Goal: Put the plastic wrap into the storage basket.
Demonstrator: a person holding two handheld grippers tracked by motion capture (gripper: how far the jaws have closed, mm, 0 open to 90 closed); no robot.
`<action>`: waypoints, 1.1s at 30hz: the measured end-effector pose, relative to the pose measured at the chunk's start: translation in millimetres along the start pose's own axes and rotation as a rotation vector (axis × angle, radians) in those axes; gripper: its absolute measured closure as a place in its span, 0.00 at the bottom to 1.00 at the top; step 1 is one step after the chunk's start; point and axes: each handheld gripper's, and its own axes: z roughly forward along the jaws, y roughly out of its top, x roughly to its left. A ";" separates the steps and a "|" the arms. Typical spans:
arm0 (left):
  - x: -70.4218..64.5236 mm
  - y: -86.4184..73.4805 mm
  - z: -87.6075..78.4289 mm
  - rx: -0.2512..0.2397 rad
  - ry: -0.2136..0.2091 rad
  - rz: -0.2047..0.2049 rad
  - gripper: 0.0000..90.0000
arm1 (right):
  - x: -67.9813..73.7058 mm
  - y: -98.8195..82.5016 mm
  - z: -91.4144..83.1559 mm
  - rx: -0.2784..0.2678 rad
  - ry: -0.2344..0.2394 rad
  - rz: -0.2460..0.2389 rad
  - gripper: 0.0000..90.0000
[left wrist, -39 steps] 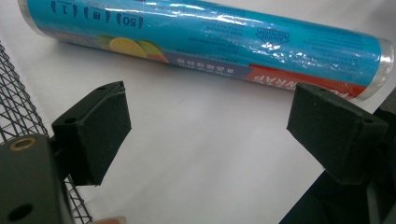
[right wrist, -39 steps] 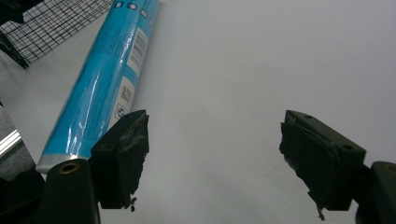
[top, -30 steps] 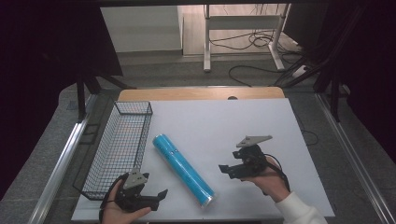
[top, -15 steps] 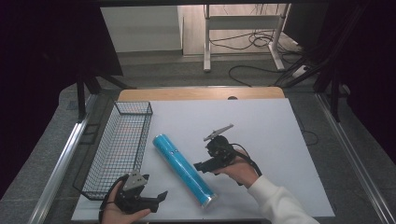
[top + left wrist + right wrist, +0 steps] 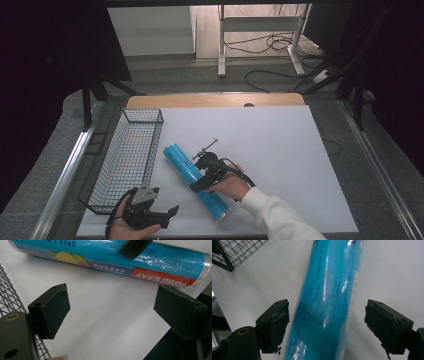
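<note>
A blue roll of food wrap [image 5: 181, 166] lies diagonally on the white table [image 5: 280, 150], beside a black wire basket [image 5: 131, 150]. My right gripper [image 5: 198, 176] hangs over the roll's middle and is open. In the right gripper view its jaws straddle the roll [image 5: 329, 297] with a gap on each side, gripper [image 5: 328, 313]. My left gripper [image 5: 156, 212] rests open near the table's front edge, in a hand. In the left gripper view the roll [image 5: 100, 255] lies across the top, beyond the open gripper [image 5: 116, 306], and a jaw of the right gripper touches it.
The basket [image 5: 10, 290] runs along the table's left side, its corner [image 5: 234, 250] seen in the right gripper view. A white sleeve [image 5: 280, 217] reaches in from the bottom. Beyond the table's far wooden edge are cables and desk legs on the floor.
My right gripper has moved left from the table's right-centre to over the roll, its jaws now on either side of it. The left gripper and the roll have stayed put.
</note>
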 end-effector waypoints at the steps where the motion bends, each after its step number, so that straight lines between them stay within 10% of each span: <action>1: 0.5 -0.1 0.7 0.003 -0.002 0.004 0.15 | 3.1 1.8 7.8 0.027 -0.004 -0.009 0.22; 16: 1.0 -1.3 1.5 0.005 0.006 0.004 0.15 | 9.0 4.4 35.6 0.181 -0.047 0.014 0.31; 33: 2.5 -1.8 0.4 -0.003 0.009 0.004 0.15 | -16.4 -3.4 21.0 0.084 0.117 0.160 0.34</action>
